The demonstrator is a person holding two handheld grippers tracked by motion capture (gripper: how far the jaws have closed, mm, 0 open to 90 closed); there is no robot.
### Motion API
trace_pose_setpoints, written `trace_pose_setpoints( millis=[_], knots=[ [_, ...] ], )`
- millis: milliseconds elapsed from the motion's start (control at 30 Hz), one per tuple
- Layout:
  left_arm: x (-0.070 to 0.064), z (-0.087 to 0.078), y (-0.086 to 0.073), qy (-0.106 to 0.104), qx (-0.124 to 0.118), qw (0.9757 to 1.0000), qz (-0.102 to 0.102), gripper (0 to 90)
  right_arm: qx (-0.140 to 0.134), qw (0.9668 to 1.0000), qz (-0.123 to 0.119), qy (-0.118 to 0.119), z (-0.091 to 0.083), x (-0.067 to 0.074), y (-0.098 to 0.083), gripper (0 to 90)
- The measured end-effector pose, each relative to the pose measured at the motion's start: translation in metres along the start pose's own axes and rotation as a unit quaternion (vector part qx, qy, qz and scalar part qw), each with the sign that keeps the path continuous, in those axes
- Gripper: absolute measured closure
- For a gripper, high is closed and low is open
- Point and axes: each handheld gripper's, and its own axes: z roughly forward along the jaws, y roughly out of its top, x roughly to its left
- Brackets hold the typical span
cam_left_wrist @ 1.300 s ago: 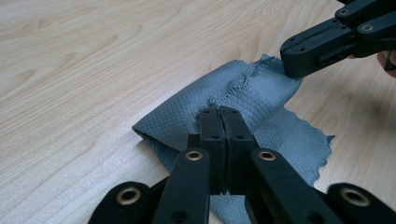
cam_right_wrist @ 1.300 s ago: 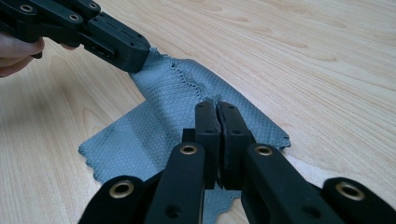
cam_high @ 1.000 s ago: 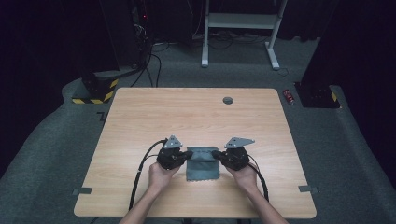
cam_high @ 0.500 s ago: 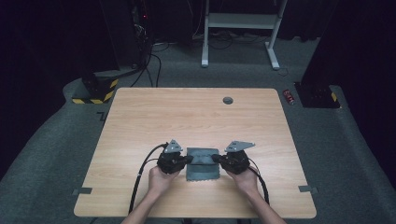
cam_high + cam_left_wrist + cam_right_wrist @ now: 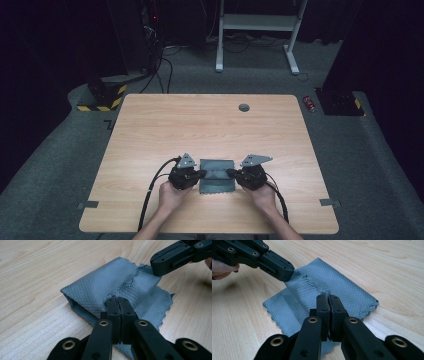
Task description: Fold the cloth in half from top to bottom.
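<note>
A grey quilted cloth (image 5: 217, 176) lies folded on the wooden table (image 5: 200, 125) near its front edge. My left gripper (image 5: 202, 173) meets the cloth's left side and is shut on the scalloped edge of the upper layer (image 5: 130, 282). Its closed tips (image 5: 117, 299) pinch that hem. My right gripper (image 5: 231, 173) is shut on the same hem from the right side, tips together (image 5: 327, 296). In the left gripper view the right gripper (image 5: 160, 265) bites the far end of the hem. In the right gripper view the left gripper (image 5: 284, 272) does the same.
A round cable hole (image 5: 244, 107) sits near the table's far edge. Cables (image 5: 150, 195) trail from both grippers toward the front edge. Beyond the table are a white desk frame (image 5: 257, 30), a yellow-black striped block (image 5: 102, 97) and a red can (image 5: 310, 104) on the floor.
Both hands have eased slightly toward the table's near edge, each still gripping the cloth's hem. The cloth's outline is much the same.
</note>
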Motion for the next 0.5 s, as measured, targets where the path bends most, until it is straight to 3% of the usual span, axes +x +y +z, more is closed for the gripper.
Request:
trace_pose_setpoints(
  millis=[500],
  knots=[
    [-0.0053,0.0025,-0.0079,0.004,0.016,0.9998,0.015,88.6,0.014,0.9998,-0.012,-0.005,0.0039,0.0072,-0.0093,87.6]
  ],
)
